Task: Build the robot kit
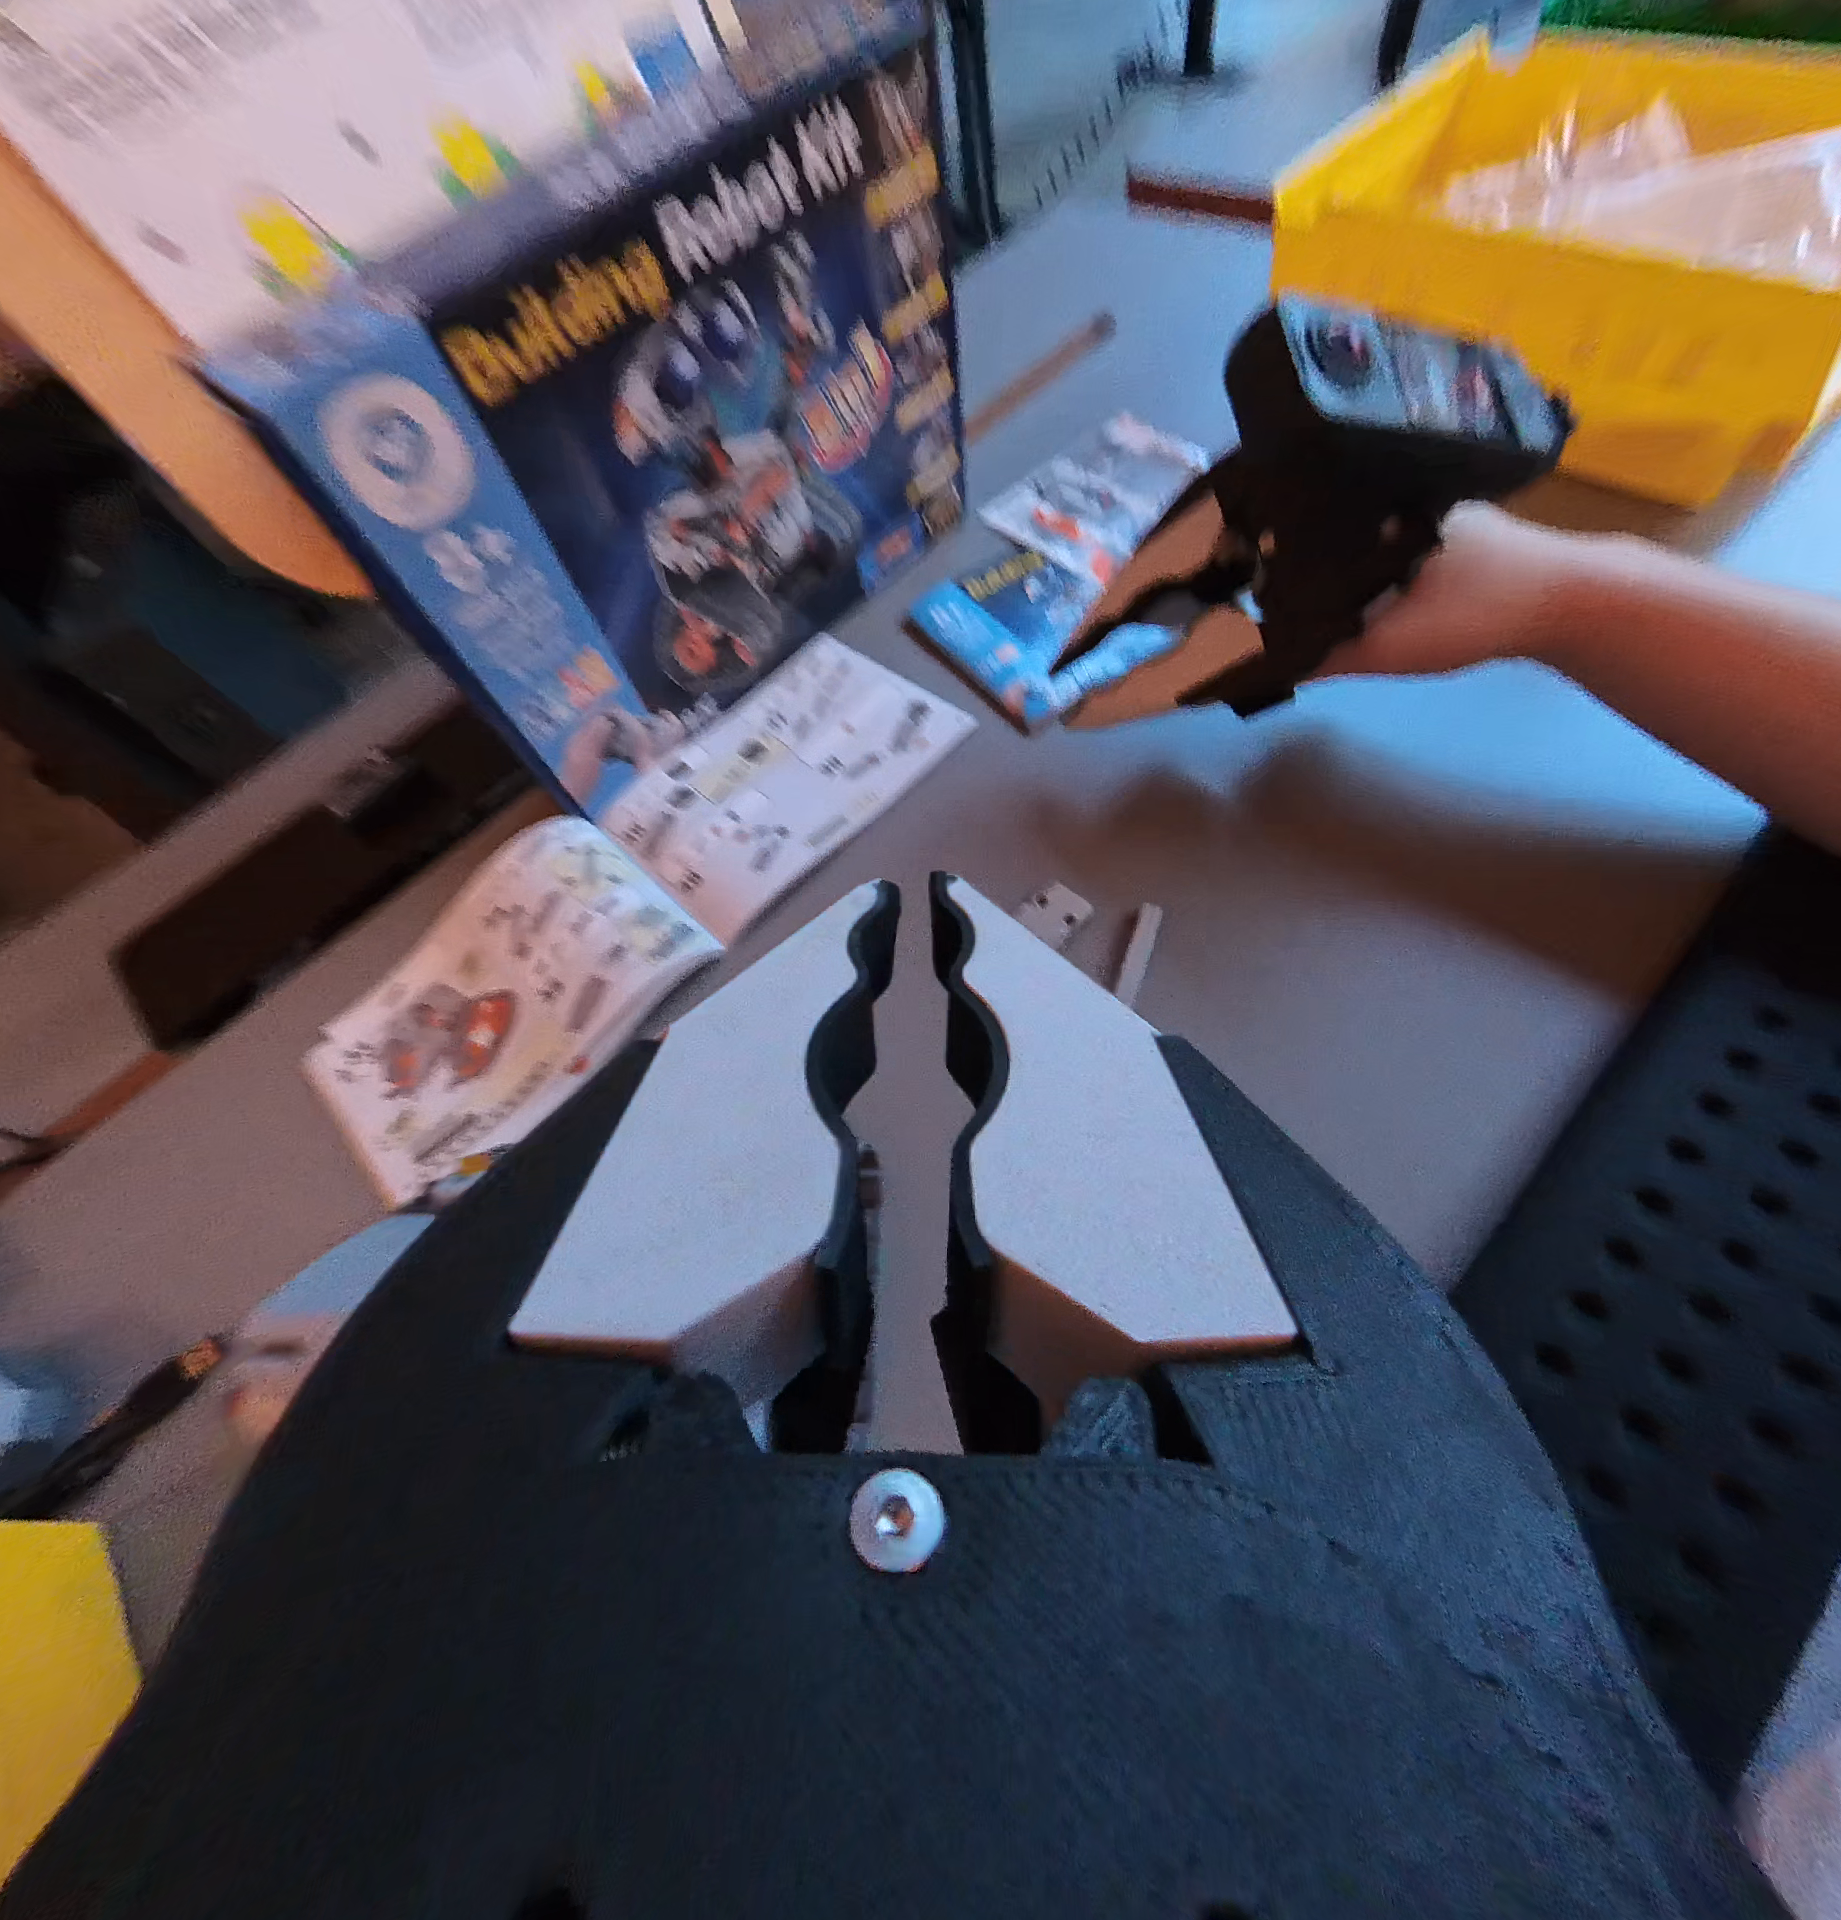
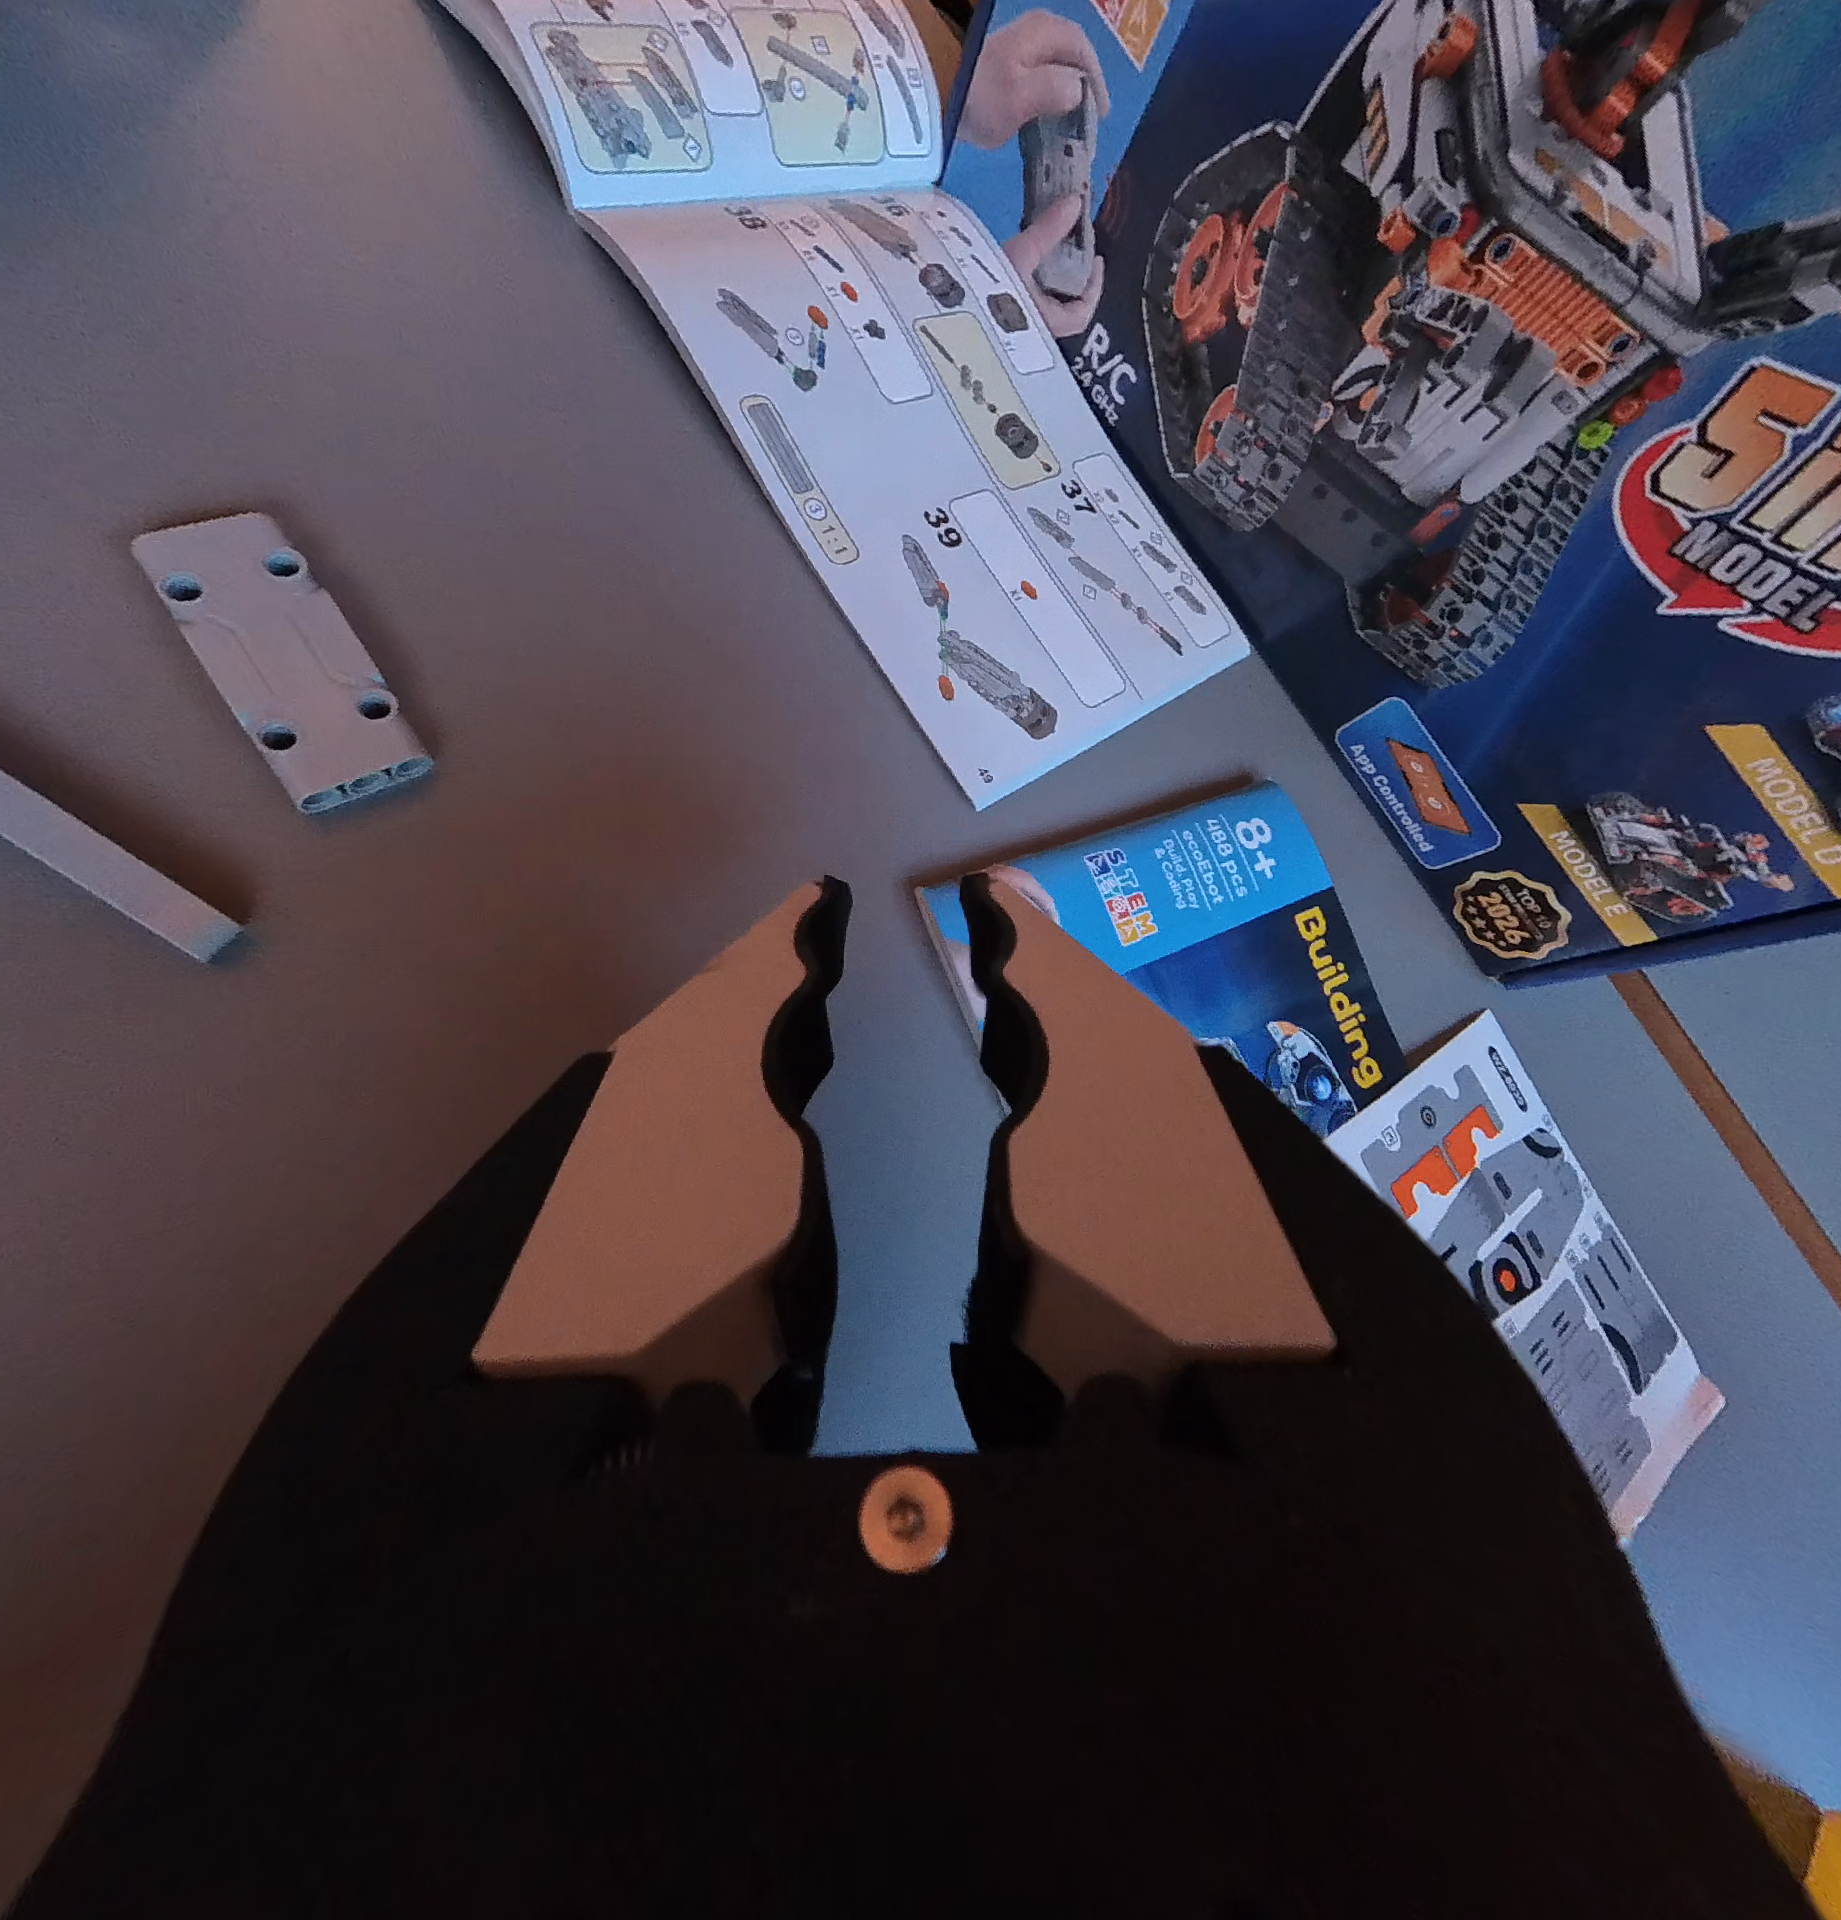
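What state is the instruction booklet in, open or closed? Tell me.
Open. The instruction booklet lies flat on the table, its pages spread beside the big box.

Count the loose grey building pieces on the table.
2 in view: a flat plate with holes, and a long thin beam beside it, nearer the frame's left edge. Both lie apart from the right tongs. More may be hidden.

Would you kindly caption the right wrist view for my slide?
Right gripper, jaws slightly apart and empty, above a blue booklet, beside an open instruction manual.
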